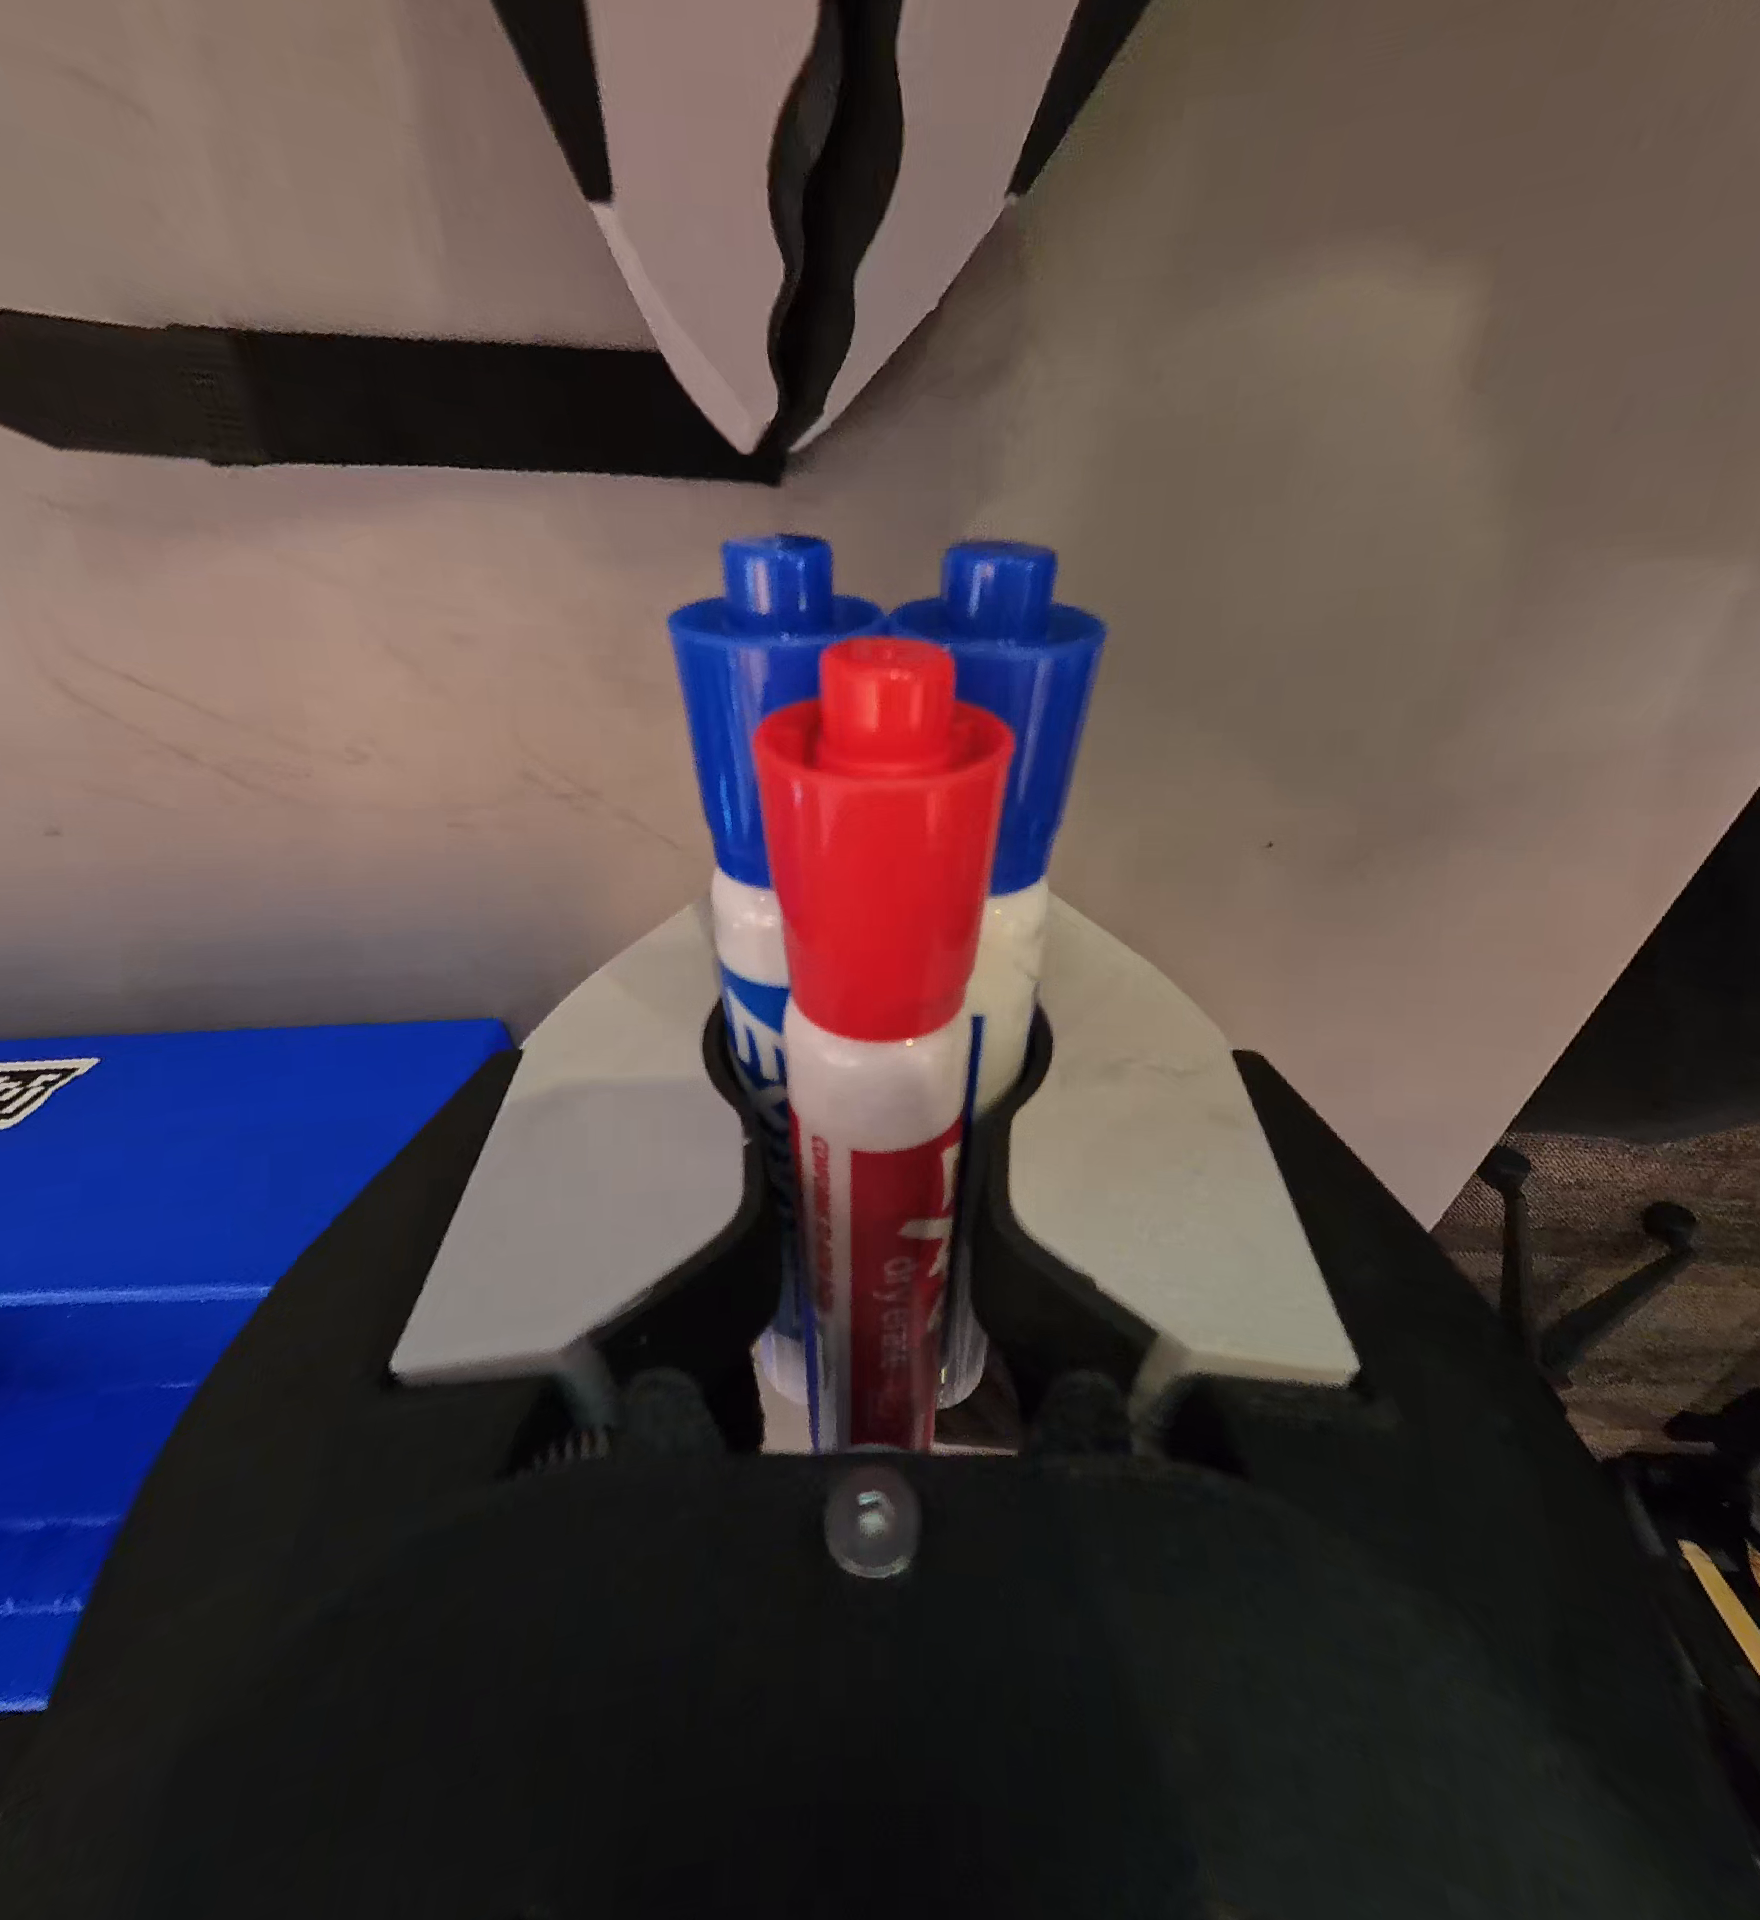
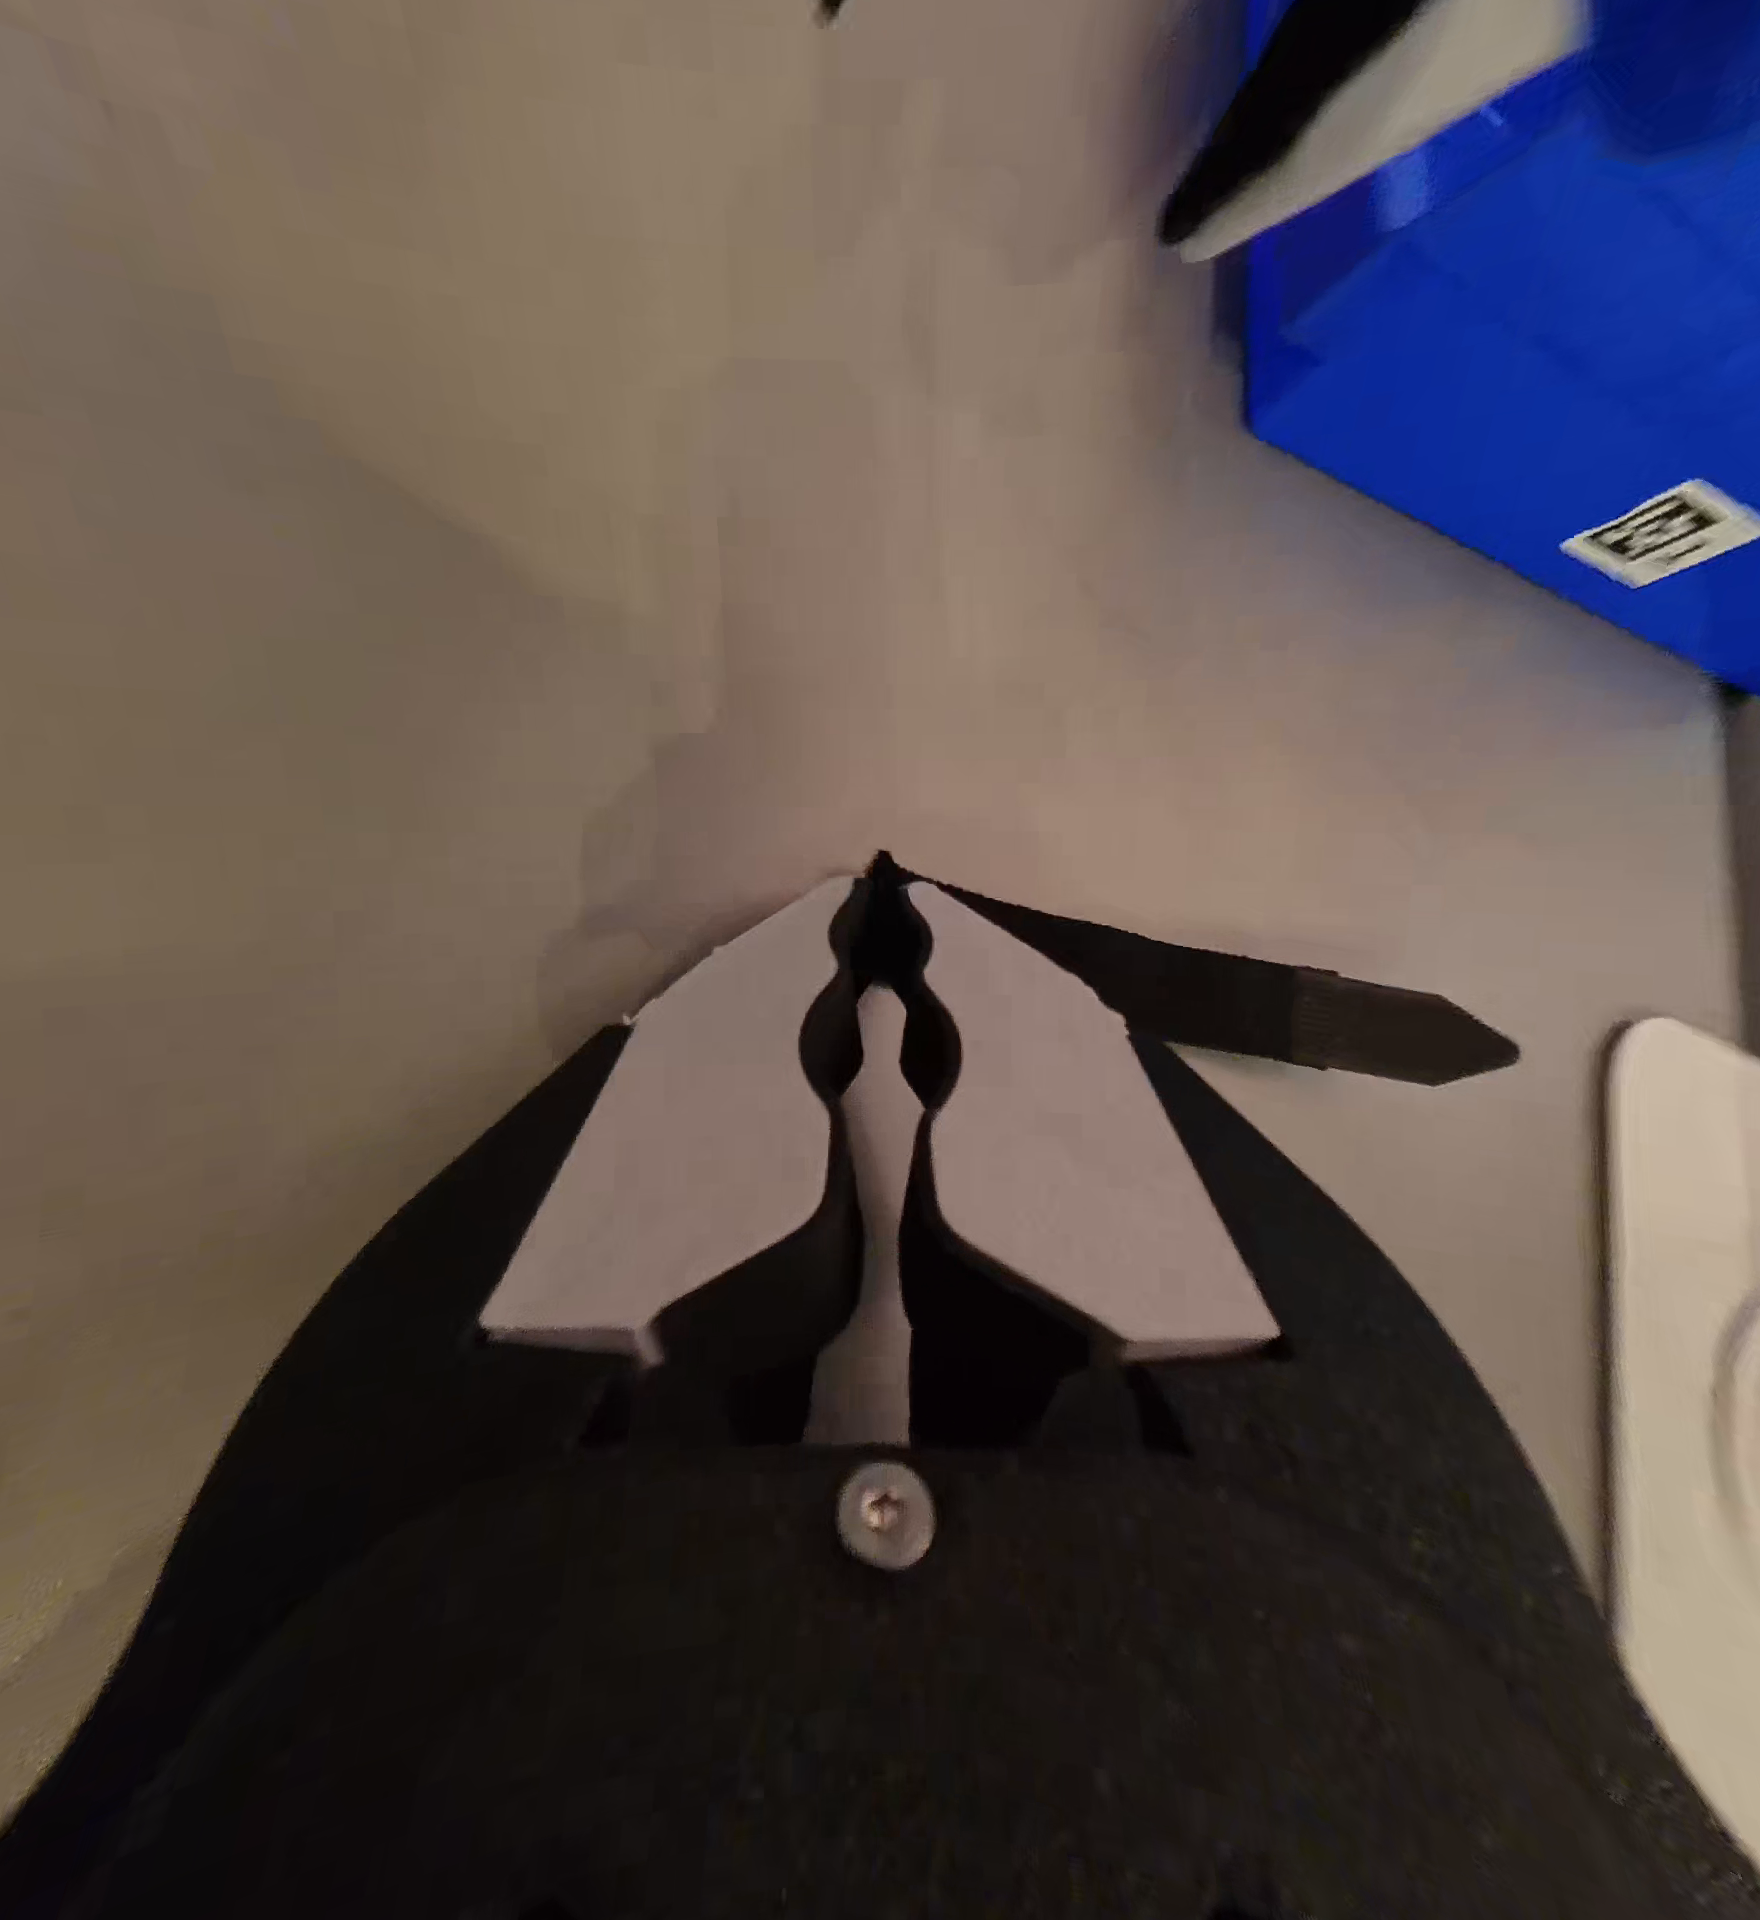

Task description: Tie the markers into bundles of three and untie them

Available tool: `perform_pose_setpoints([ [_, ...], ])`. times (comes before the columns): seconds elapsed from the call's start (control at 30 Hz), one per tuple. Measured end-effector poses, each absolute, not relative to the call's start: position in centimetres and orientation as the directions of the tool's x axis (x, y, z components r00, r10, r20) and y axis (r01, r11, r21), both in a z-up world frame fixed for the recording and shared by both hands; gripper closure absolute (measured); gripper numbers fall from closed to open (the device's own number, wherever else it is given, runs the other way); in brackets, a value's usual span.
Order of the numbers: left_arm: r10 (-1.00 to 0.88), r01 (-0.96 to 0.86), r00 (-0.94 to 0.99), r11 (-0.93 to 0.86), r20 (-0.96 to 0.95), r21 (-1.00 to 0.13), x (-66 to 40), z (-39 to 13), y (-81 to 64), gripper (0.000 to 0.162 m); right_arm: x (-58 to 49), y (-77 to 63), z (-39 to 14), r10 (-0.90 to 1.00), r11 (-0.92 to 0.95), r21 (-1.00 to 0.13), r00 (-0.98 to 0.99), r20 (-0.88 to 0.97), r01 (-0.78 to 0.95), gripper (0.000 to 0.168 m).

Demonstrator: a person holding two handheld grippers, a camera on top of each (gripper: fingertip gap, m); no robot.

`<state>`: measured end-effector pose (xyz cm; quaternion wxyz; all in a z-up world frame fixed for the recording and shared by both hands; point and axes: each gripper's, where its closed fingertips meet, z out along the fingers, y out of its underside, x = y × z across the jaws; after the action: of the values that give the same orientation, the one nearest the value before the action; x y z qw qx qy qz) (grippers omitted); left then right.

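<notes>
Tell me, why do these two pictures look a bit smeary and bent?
Left wrist view: red marker fairly crisp, the strap soft, table edges bowed by the wide lens. Right wrist view: blue box and white tray smeared; warm, soft lighting, no glare.

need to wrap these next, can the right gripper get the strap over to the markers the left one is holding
Probably yes. The right gripper is shut on the black strap, and in the left wrist view it sits just beyond the three markers held by the left gripper, with only bare table between.
</notes>
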<state>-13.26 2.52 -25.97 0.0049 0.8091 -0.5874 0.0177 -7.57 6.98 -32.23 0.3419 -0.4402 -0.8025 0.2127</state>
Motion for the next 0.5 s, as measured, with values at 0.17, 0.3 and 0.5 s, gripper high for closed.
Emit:
perform_pose_setpoints([
  [0.17, -0.952, -0.952, 0.306, -0.307, 0.015, -0.007, -13.6, -25.9, 3.0, 0.120, -6.2, 4.0, -23.8, 0.881, 0.207, -0.909, -0.474, 0.011, 0.363, 0.167],
  [0.3, -0.956, -0.956, 0.294, -0.295, 0.015, -0.004, -13.3, -25.9, 3.0, 0.120, -5.8, 3.0, -17.9, 0.811, -0.029, -0.964, -0.557, -0.177, 0.264, 0.167],
  [0.5, -0.964, -0.964, 0.264, -0.264, 0.018, 0.005, -12.3, -25.6, 3.0, 0.119, -7.6, 5.8, -15.3, 0.742, -0.353, -0.908, -0.523, -0.419, 0.226, 0.167],
])
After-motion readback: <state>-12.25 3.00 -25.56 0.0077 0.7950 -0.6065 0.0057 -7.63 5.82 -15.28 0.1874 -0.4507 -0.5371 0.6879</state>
